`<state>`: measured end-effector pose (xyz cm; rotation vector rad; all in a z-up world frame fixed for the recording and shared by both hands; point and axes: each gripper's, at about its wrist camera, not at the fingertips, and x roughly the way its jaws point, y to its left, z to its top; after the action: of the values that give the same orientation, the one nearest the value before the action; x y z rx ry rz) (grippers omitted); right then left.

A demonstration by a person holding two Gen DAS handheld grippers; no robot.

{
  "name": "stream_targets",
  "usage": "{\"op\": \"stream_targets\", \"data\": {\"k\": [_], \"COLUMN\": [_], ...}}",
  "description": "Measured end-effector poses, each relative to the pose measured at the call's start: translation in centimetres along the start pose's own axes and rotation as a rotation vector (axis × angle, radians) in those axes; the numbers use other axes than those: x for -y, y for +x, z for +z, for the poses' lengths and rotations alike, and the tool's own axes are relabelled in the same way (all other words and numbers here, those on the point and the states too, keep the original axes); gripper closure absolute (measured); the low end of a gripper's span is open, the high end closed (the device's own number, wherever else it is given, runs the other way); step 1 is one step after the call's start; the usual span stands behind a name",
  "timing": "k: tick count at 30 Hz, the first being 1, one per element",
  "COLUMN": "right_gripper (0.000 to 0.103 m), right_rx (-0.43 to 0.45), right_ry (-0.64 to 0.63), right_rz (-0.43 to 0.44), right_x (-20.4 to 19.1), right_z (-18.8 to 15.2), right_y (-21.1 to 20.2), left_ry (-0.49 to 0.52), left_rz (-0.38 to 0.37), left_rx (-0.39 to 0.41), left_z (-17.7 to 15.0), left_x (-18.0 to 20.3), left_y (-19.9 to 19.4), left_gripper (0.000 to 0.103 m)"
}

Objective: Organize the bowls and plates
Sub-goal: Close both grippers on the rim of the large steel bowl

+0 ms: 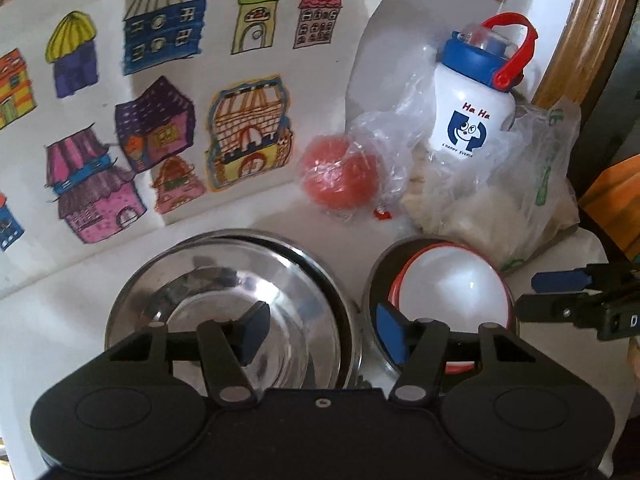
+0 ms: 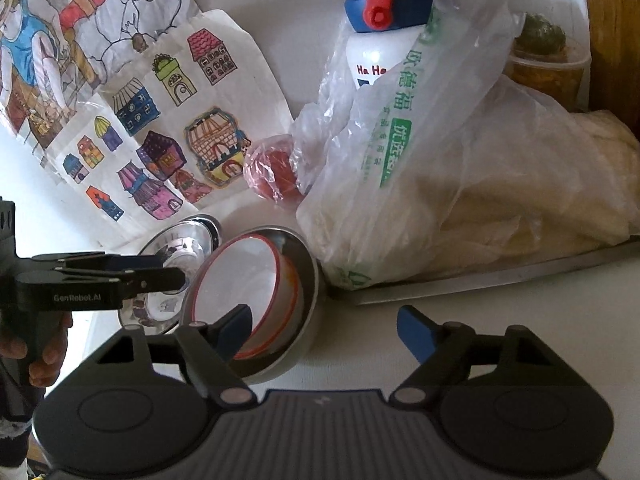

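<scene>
Both claws wide apart, holding nothing, over the bowls.

The left claw [image 1: 318, 330] hangs over the gap between the shiny steel bowls [image 1: 224, 304] and the white bowl with a red rim [image 1: 454, 286], which sits in a steel dish [image 2: 308, 280]. The right claw [image 2: 326, 334] hangs just beside it. Behind stand a wrapped tomato [image 1: 340, 174], a bottle [image 1: 476, 92] and drawings [image 1: 160, 92] on the worktop [image 2: 500, 316].

I count two steel plates [image 1: 224, 280] stacked, one steel bowl [image 1: 370, 288], one white bowl [image 1: 456, 284], one bottle [image 1: 476, 92], two plastic bags [image 1: 532, 184], and two drawings [image 1: 168, 92].
</scene>
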<state>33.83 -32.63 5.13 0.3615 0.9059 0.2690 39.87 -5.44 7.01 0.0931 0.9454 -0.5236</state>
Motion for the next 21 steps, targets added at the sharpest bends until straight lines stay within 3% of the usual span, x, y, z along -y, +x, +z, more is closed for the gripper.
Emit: {"op": "stream_targets", "data": {"k": [5, 14, 16, 21], "right_gripper": [0.023, 0.029, 0.03, 0.036], "right_rx": [-0.005, -0.009, -0.01, -0.019], "right_ry": [0.001, 0.005, 0.005, 0.004], "right_rz": [0.001, 0.011, 0.014, 0.02], "right_x": [0.0, 0.0, 0.0, -0.1], "right_z": [0.0, 0.3, 0.3, 0.3], "right_y": [0.1, 0.5, 0.6, 0.7], "left_ry": [-0.009, -0.054, -0.068, -0.101], "left_rz": [-0.031, -0.101, -0.105, -0.126], "left_rx": [-0.017, -0.057, -0.067, -0.091], "left_z": [0.6, 0.6, 0.6, 0.5], "left_x": [0.2, 0.6, 0.5, 0.5], "left_y": [0.7, 1.4, 1.7, 2.1], "left_gripper": [0.05, 0.079, 0.089, 0.096]}}
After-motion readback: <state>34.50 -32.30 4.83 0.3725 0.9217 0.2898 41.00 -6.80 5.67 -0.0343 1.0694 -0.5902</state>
